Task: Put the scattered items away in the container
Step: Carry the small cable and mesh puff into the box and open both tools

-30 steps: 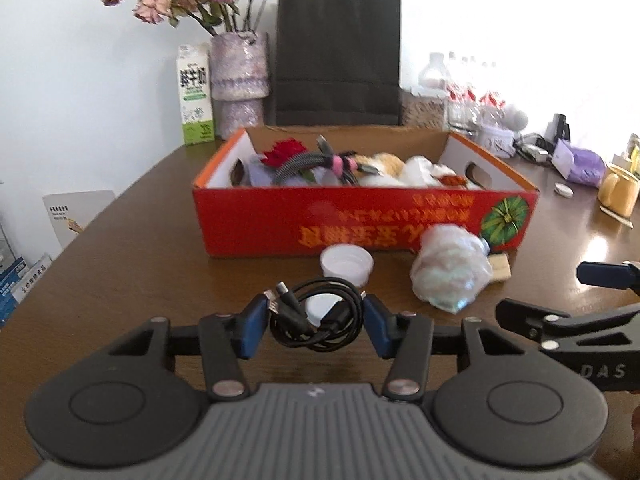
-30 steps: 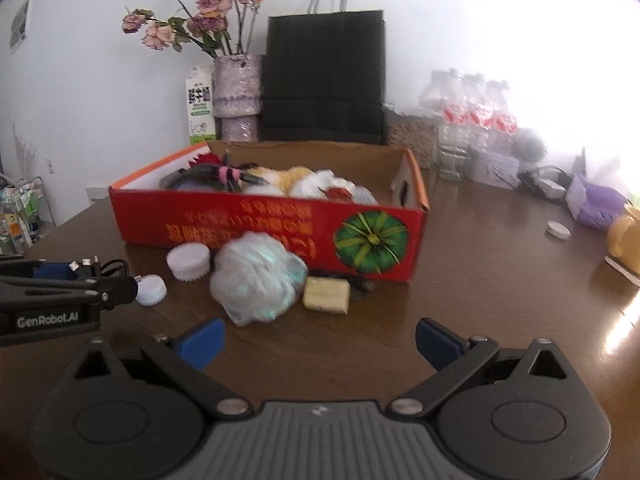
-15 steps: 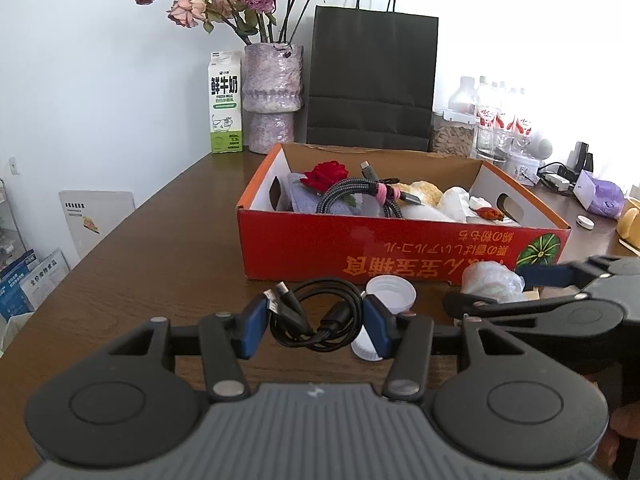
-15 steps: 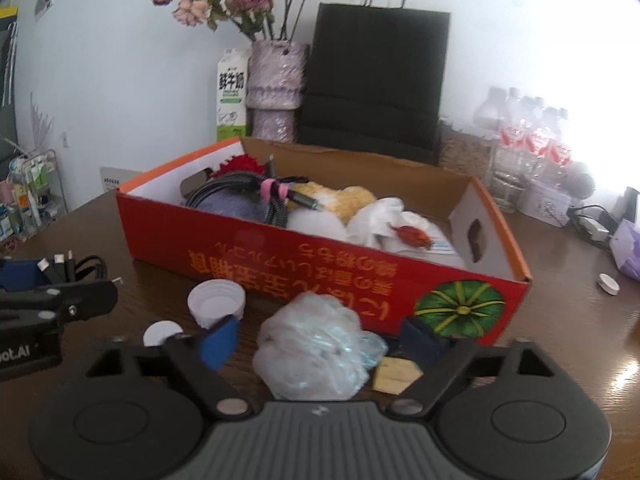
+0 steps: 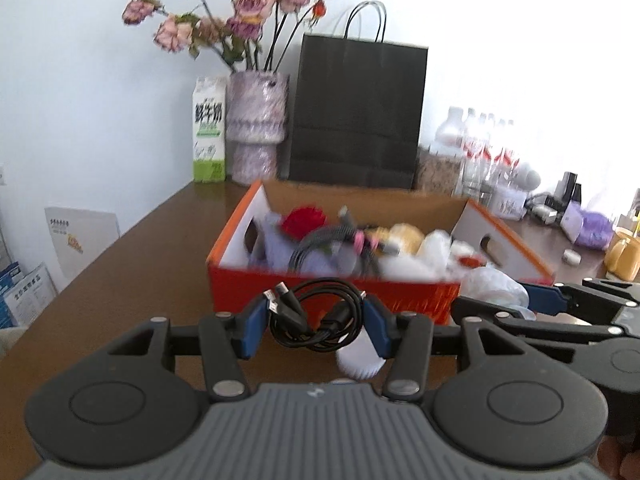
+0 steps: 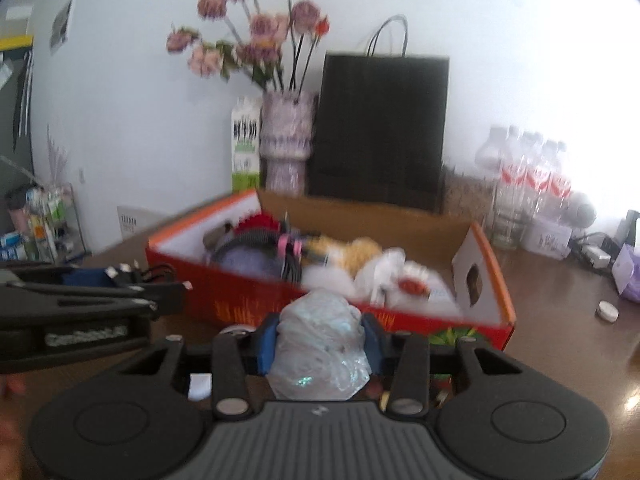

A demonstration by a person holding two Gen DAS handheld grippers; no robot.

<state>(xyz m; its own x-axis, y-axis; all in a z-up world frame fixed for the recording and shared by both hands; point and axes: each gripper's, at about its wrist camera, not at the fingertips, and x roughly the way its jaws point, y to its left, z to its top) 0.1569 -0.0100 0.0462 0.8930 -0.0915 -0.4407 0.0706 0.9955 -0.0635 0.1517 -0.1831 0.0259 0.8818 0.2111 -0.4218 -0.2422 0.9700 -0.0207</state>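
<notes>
The left claw [image 5: 316, 326] clamps a coiled black USB cable [image 5: 314, 316] between its blue pads; the right claw [image 6: 320, 340] is closing on a crumpled clear plastic bag [image 6: 320, 344], pads against its sides. Both loads sit just short of the red-orange cardboard box [image 5: 332, 300] on the brown wooden bench [image 5: 132, 272] — its front wall stands between them and the contents; a white ribbed cap [image 5: 358, 358] lies below the cable. Behind the box: a white-and-green milk carton [image 5: 209, 142], its characters blurred; a black paper bag [image 5: 356, 112].
</notes>
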